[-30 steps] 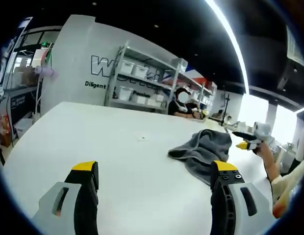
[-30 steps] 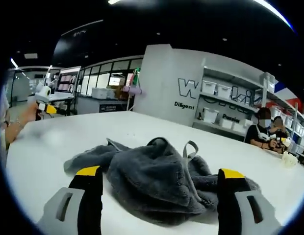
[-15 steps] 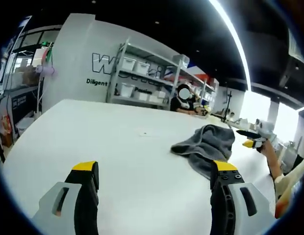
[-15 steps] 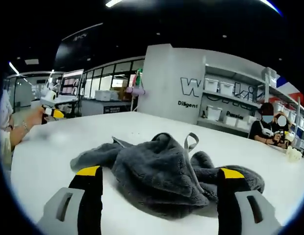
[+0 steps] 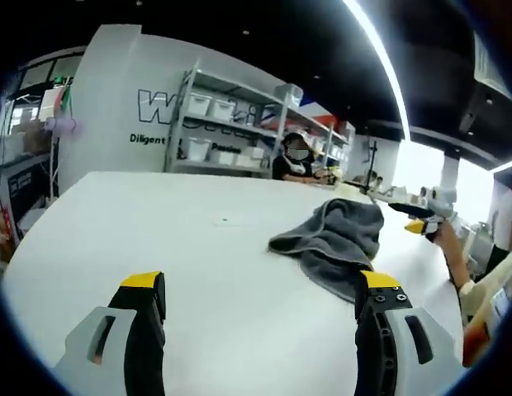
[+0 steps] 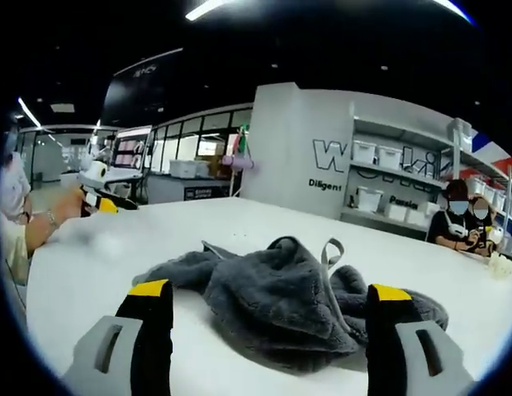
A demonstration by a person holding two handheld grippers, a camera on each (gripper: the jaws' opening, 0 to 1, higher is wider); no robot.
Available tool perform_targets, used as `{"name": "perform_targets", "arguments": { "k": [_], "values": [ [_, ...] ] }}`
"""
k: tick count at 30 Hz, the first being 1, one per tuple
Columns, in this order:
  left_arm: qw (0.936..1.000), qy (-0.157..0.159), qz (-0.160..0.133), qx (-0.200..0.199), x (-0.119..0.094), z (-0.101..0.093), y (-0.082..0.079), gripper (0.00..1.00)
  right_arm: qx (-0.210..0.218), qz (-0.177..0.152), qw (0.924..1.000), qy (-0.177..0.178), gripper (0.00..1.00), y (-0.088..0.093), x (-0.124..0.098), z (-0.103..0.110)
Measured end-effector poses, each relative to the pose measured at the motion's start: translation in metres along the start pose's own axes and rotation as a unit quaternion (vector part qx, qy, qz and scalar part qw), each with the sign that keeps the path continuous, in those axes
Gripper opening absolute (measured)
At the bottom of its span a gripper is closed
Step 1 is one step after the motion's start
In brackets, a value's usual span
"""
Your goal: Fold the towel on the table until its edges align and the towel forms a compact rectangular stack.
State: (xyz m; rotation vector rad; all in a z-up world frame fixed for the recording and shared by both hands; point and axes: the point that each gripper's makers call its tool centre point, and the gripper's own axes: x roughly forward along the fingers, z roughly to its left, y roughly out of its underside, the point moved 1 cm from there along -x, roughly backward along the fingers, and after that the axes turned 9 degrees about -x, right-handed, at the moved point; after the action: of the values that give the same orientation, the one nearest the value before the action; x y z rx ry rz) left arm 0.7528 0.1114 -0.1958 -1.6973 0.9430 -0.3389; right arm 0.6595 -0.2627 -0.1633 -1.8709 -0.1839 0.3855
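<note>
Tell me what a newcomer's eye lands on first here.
The crumpled grey towel, heaped unfolded on the white table just ahead of the right gripper, whose yellow-tipped jaws stand open. From the left gripper, also open, the towel lies off to the right.

1. White table (image 5: 157, 223): broad bare surface ahead of the left gripper (image 5: 256, 307), jaws spread wide, nothing between them.
2. Crumpled grey towel (image 6: 289, 289) lies in a heap just past the right gripper (image 6: 271, 318), spanning the gap between its spread jaws; bare table on all sides of the heap.
3. In the left gripper view the towel (image 5: 334, 243) sits to the right, near the right jaw tip.
4. Shelving rack (image 5: 231, 132) and seated people (image 6: 466, 227) stand beyond the far table edge, well apart from the towel.
</note>
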Motion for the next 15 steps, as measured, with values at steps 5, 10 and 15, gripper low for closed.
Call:
{"name": "perform_targets", "arguments": {
  "k": [5,10,15],
  "values": [
    [0.9996,0.026,0.003,0.004,0.011,-0.024,0.005,0.93,-0.001,-0.008,1.0,-0.004,0.99,-0.004,-0.002,0.001],
    [0.9989,0.041,0.02,0.013,0.023,-0.041,0.016,0.93,-0.002,-0.011,0.9999,-0.01,0.99,-0.006,-0.003,0.004],
    [0.998,0.054,0.023,0.02,0.03,-0.057,0.021,0.93,-0.005,-0.014,0.9998,-0.015,0.99,-0.008,-0.003,0.008]
  ]
}}
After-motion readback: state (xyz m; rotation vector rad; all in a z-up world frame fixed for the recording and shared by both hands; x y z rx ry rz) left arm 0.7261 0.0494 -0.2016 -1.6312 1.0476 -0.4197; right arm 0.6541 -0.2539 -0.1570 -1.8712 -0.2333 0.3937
